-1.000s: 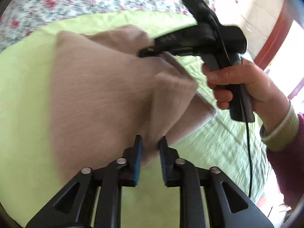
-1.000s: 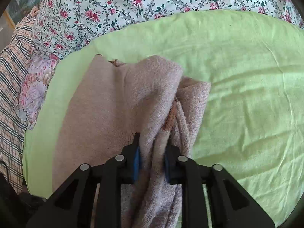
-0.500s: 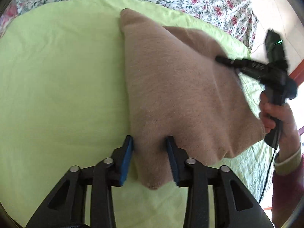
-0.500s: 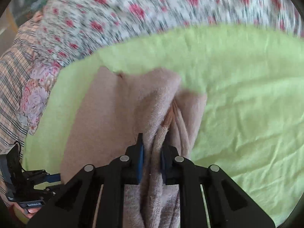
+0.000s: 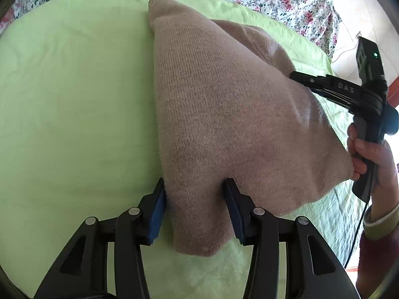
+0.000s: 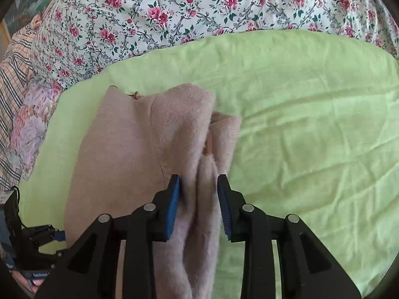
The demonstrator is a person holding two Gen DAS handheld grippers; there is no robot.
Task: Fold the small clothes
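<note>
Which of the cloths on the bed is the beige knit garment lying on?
The plain lime-green sheet: the beige knit garment rests on it. The rose-patterned quilt and checked cloth lie beyond the sheet's edge.

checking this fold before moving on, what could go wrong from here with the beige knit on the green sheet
1. The left gripper jaws have just been opening around a corner of the beige knit; a pad could snag it on withdrawal and drag the fold.
2. The right gripper jaws have just been opening around bunched folds, which may spring apart.
3. The knit lies uneven on the green sheet, so the next fold may come out crooked.
</note>
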